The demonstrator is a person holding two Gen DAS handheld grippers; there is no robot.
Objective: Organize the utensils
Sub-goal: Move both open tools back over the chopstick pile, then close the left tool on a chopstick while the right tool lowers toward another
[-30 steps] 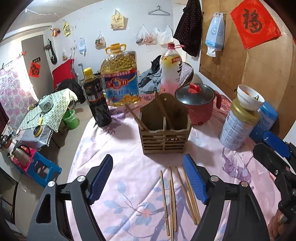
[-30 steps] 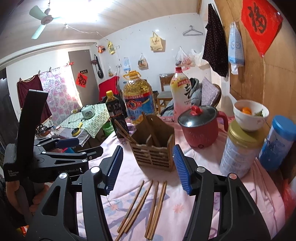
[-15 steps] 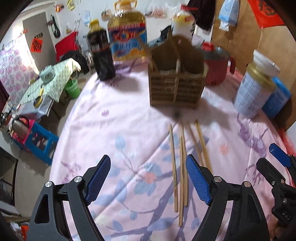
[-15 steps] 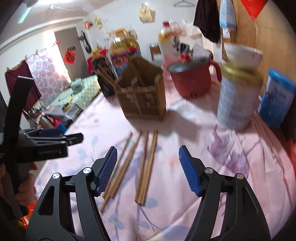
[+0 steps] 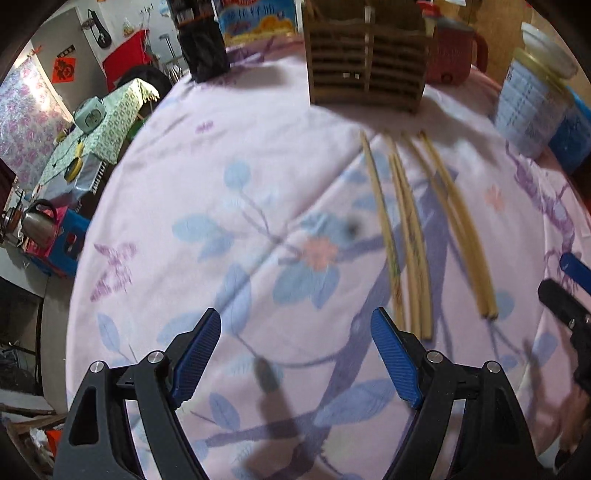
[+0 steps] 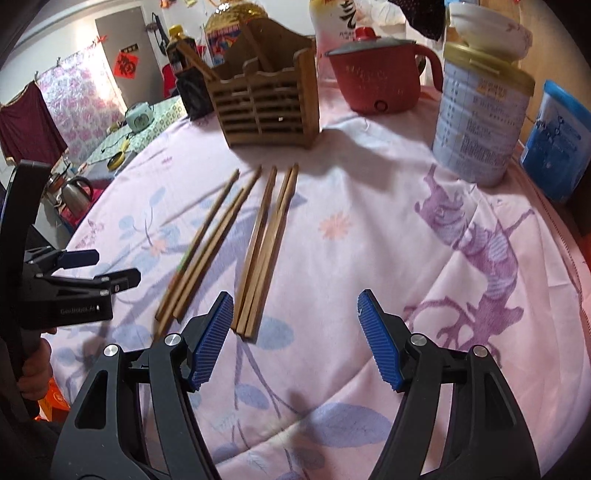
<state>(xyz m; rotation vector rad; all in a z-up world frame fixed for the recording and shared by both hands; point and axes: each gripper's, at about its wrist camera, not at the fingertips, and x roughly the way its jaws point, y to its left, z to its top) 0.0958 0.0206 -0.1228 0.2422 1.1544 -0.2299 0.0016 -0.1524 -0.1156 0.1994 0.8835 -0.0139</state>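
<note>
Table (image 6: 369, 258), round, pink floral cloth. Vs half a sec ago: both wrist views now sit lower and closer to the cloth, w/ the chopsticks nearer the fingertips; the things on the table lie as they did.

Wooden holder (image 6: 267, 107), 1, slatted, two compartments, stands at far side of table; a few sticks already lean inside it, count unclear.

Red pot (image 6: 376, 85), 1, grey lid, right of holder. Tin can (image 6: 476, 125), 1, w/ white bowl (image 6: 487, 26) on top. Blue tub (image 6: 557, 136), 1, beside can. Bottles behind holder: 3 seen.

Chopsticks (image 6: 258, 251): 6 lying loose on cloth in front of holder, roughly parallel, fanned slightly; left three (image 5: 402, 236) close together, right three (image 6: 271, 243) touching at near ends.

Left gripper (image 5: 295, 350): fingers apart, nothing between them, over bare cloth just left of the sticks' near ends.

Right gripper (image 6: 295, 339): fingers apart, nothing held; its left pad (image 6: 212, 339) just beside near ends of the right three.
</note>
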